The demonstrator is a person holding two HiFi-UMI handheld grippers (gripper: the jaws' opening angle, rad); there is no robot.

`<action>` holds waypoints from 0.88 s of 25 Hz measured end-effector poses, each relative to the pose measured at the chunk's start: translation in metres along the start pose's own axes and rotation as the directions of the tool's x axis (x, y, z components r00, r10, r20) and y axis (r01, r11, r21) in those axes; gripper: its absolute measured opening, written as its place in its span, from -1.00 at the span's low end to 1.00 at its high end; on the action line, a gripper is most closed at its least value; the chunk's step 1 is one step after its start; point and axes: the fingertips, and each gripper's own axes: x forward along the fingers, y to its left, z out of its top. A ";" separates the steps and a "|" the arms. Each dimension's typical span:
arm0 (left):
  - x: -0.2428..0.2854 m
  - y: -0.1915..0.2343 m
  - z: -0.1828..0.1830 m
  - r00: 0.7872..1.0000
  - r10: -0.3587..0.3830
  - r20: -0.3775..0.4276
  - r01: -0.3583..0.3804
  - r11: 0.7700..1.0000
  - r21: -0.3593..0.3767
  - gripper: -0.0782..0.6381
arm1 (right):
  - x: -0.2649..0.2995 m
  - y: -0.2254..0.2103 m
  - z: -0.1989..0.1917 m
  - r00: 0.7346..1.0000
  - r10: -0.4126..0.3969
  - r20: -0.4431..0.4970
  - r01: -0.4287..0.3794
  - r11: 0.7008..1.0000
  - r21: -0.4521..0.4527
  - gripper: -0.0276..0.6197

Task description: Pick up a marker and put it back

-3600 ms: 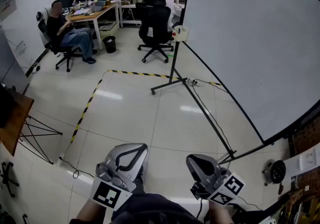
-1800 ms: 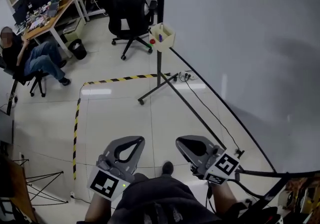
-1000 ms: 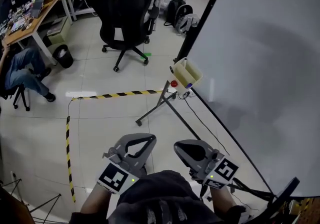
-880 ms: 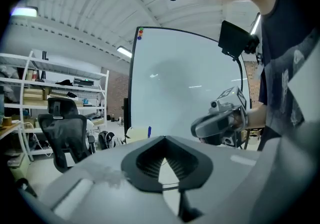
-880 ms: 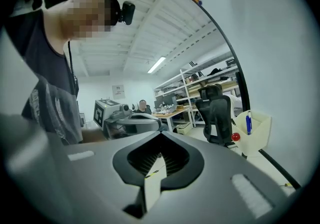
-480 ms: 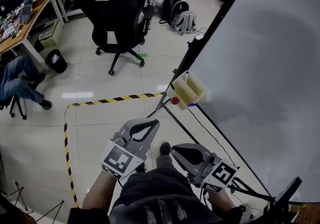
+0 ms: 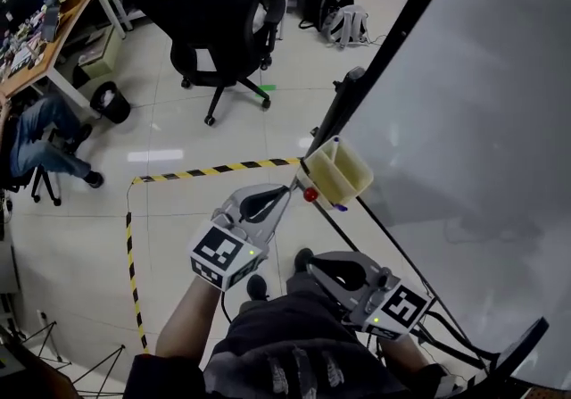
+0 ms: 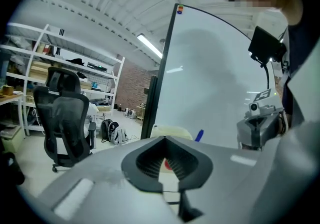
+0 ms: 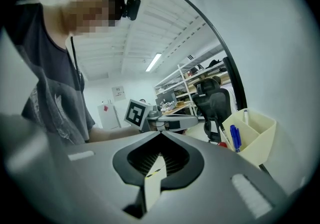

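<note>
1. Right gripper [image 7: 314,265]: nearest to the person's body, jaws closed with nothing between them. It sits below and well apart from the holder.
2. Left gripper [image 7: 284,194]: jaws closed and empty. The tips lie just beside a red knob [image 7: 310,195] under the holder. Contact cannot be confirmed.
3. Cream holder [image 7: 339,170]: fixed at the lower left edge of the whiteboard [image 7: 482,120], overhanging the floor. The blue marker [image 9: 235,138] stands upright inside it, with a pale one [image 9: 245,115] behind. Only the right gripper view shows the holder's inner divider. The left gripper view shows just the marker's tip above the rim, and the head view barely shows it.
4. Edges: the board's black frame [image 7: 393,40] runs diagonally up to the right, and its thin stand bar slants down to the right behind the right gripper.
5. Open room: bare tiled floor lies left of the board, crossed by yellow-black tape [image 7: 214,170].
6. Farther: an office chair [image 7: 210,18] and backpacks [image 7: 343,18] stand beyond the tape.
7. Farthest left: a cluttered table [image 7: 36,40] with a seated person [image 7: 36,138] beside it
</note>
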 end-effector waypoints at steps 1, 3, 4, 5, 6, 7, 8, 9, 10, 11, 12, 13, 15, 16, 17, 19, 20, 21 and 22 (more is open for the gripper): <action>0.005 0.005 -0.003 1.000 0.008 -0.007 -0.008 1.000 -0.006 -0.77 | 0.000 -0.002 0.000 1.000 0.003 0.000 -0.003 1.000 0.001 -0.91; 0.017 0.013 -0.011 1.000 0.021 -0.022 -0.021 1.000 -0.017 -0.77 | -0.002 -0.006 -0.002 1.000 0.008 -0.007 -0.008 1.000 0.003 -0.91; 0.022 0.016 -0.015 0.999 0.019 -0.027 -0.020 0.999 -0.027 -0.77 | -0.002 -0.008 -0.004 1.000 0.010 -0.012 -0.010 1.000 0.003 -0.91; 0.027 0.019 -0.018 1.000 0.012 -0.028 -0.013 0.999 -0.043 -0.77 | -0.003 -0.010 -0.005 1.000 0.014 -0.016 -0.014 1.000 0.004 -0.91; 0.032 0.021 -0.019 1.000 0.001 -0.027 -0.003 0.998 -0.064 -0.77 | -0.003 -0.011 -0.006 1.000 0.018 -0.018 -0.017 1.000 0.004 -0.91; 0.035 0.022 -0.020 1.000 -0.009 -0.024 0.007 0.996 -0.090 -0.71 | -0.003 -0.011 -0.006 1.000 0.021 -0.020 -0.021 1.000 0.004 -0.91; 0.038 0.023 -0.020 1.000 -0.017 -0.019 0.015 0.993 -0.116 -0.66 | -0.004 -0.012 -0.006 0.999 0.023 -0.022 -0.023 1.000 0.003 -0.91; 0.041 0.024 -0.019 1.000 -0.024 -0.012 0.022 0.990 -0.136 -0.64 | -0.004 -0.012 -0.005 0.999 0.024 -0.022 -0.024 1.000 0.002 -0.91; 0.043 0.025 -0.019 1.000 -0.030 -0.006 0.029 0.989 -0.148 -0.59 | -0.005 -0.012 -0.004 1.000 0.022 -0.021 -0.022 1.000 0.002 -0.91; 0.045 0.025 -0.018 0.999 -0.037 0.000 0.036 0.988 -0.152 -0.53 | -0.006 -0.012 -0.004 1.000 0.020 -0.019 -0.020 1.000 0.003 -0.91; 0.047 0.025 -0.017 0.999 -0.041 0.006 0.042 0.988 -0.150 -0.49 | -0.007 -0.012 -0.003 1.000 0.019 -0.017 -0.019 1.000 0.004 -0.91; 0.049 0.025 -0.016 0.999 -0.043 0.011 0.044 0.989 -0.143 -0.48 | -0.008 -0.012 -0.003 1.000 0.019 -0.015 -0.019 1.000 0.005 -0.91; 0.053 0.025 -0.015 0.999 -0.045 0.014 0.047 0.991 -0.127 -0.48 | -0.009 -0.013 -0.003 1.000 0.022 -0.014 -0.022 1.000 0.001 -0.91; 0.055 0.025 -0.015 0.999 -0.049 0.011 0.050 0.991 -0.123 -0.48 | -0.010 -0.013 -0.002 1.000 0.024 -0.012 -0.024 1.000 -0.004 -0.91; 0.057 0.026 -0.016 0.999 -0.052 0.008 0.053 0.991 -0.123 -0.46 | -0.009 -0.012 0.000 1.000 0.026 -0.010 -0.026 1.000 -0.013 -0.91; 0.061 0.027 -0.017 0.998 -0.055 0.004 0.056 0.990 -0.127 -0.43 | -0.008 -0.013 0.002 1.000 0.030 -0.007 -0.030 0.999 -0.030 -0.91; 0.062 0.028 -0.018 0.998 -0.057 0.004 0.057 0.990 -0.131 -0.42 | -0.008 -0.013 0.004 0.999 0.032 -0.006 -0.032 0.999 -0.036 -0.91; 0.064 0.028 -0.018 0.998 -0.060 0.004 0.060 0.989 -0.135 -0.40 | -0.007 -0.013 0.006 0.999 0.034 -0.003 -0.034 0.999 -0.039 -0.91; 0.065 0.028 -0.019 0.998 -0.065 0.005 0.065 0.988 -0.140 -0.39 | -0.007 -0.013 0.008 0.999 0.036 0.003 -0.035 0.999 -0.041 -0.91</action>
